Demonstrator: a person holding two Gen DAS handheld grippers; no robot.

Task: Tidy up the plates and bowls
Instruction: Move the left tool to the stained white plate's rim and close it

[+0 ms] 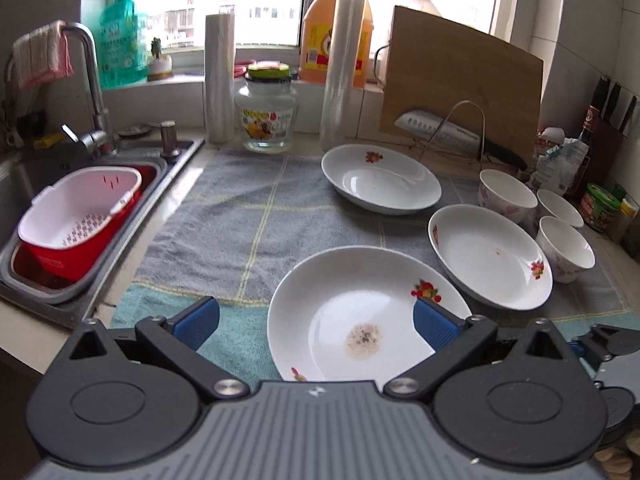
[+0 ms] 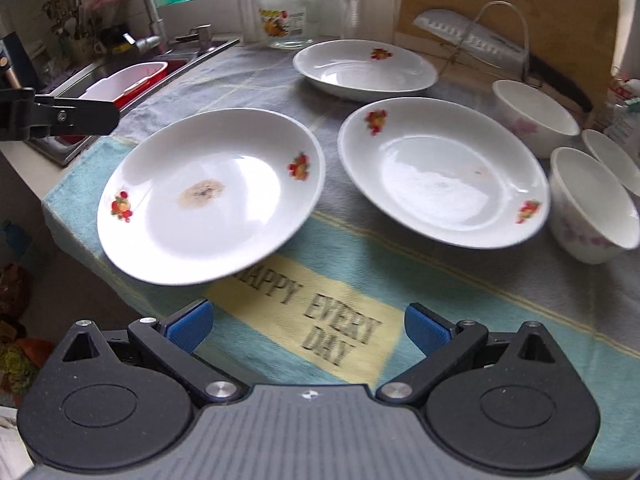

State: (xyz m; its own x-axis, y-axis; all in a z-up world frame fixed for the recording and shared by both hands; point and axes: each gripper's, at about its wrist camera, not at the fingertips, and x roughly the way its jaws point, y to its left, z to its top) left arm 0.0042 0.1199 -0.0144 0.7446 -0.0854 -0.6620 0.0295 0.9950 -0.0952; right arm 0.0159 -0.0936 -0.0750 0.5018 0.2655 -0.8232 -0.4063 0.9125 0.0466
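Hovering wide open and empty, left gripper (image 1: 316, 322) is straddling near plate (image 1: 362, 314)'s rim for pickup (stacking likely); right gripper (image 2: 308, 326) is waiting, equally spread.

Towel (image 2: 360, 280) lettering: "HAPPY EVERY DAY", dark capitals on a pale yellow patch, the first letter partly hidden under a plate's rim.
Glass jar (image 1: 266, 118) label: printed fruit picture with writing too blurred to read.
Orange bottle (image 1: 320, 40) label: unreadable.
Green bottle (image 1: 120, 44) print: unreadable.

Both wrist views face windowward, sharing the stained plate (image 1: 360, 312) nearby.
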